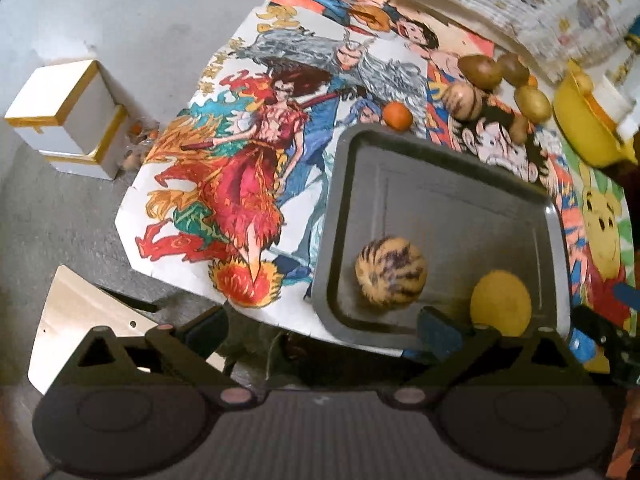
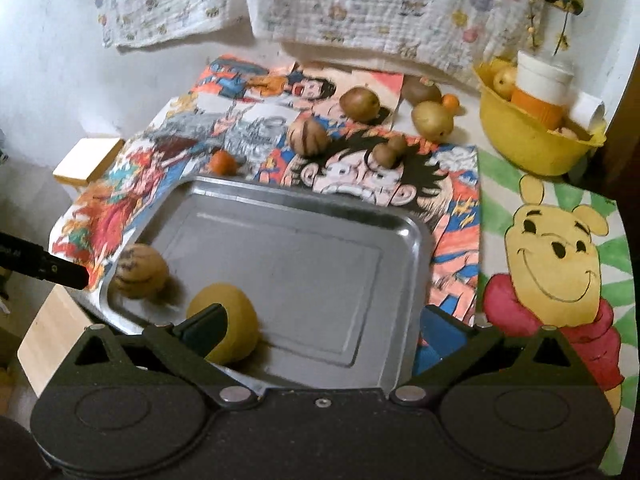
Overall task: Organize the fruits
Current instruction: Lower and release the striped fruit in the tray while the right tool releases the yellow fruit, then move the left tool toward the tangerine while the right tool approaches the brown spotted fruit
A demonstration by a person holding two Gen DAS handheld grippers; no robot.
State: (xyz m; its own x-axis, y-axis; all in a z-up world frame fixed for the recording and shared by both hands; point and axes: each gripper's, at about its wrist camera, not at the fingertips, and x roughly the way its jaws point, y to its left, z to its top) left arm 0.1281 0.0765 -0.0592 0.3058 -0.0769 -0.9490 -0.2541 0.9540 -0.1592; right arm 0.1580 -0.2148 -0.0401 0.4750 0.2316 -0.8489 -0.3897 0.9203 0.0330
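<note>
Fruit beside my wide-open, empty grippers: round yellow fruit (image 2: 224, 320) just behind my right gripper's (image 2: 324, 328) left finger, striped round melon (image 1: 391, 271) in the grey metal tray (image 1: 460, 200) ahead of my left gripper (image 1: 320, 328).

Dull grey metal baking tray (image 2: 408, 236) with a smooth brushed sheen at frame centre, matt paper cartoon posters (image 2: 556, 248) beneath, glossy yellow plastic bowl (image 2: 528, 140) upper right, crinkled white printed cloth (image 2: 360, 4) along the top, matt black plastic gripper (image 2: 320, 320) at the bottom edge.
</note>
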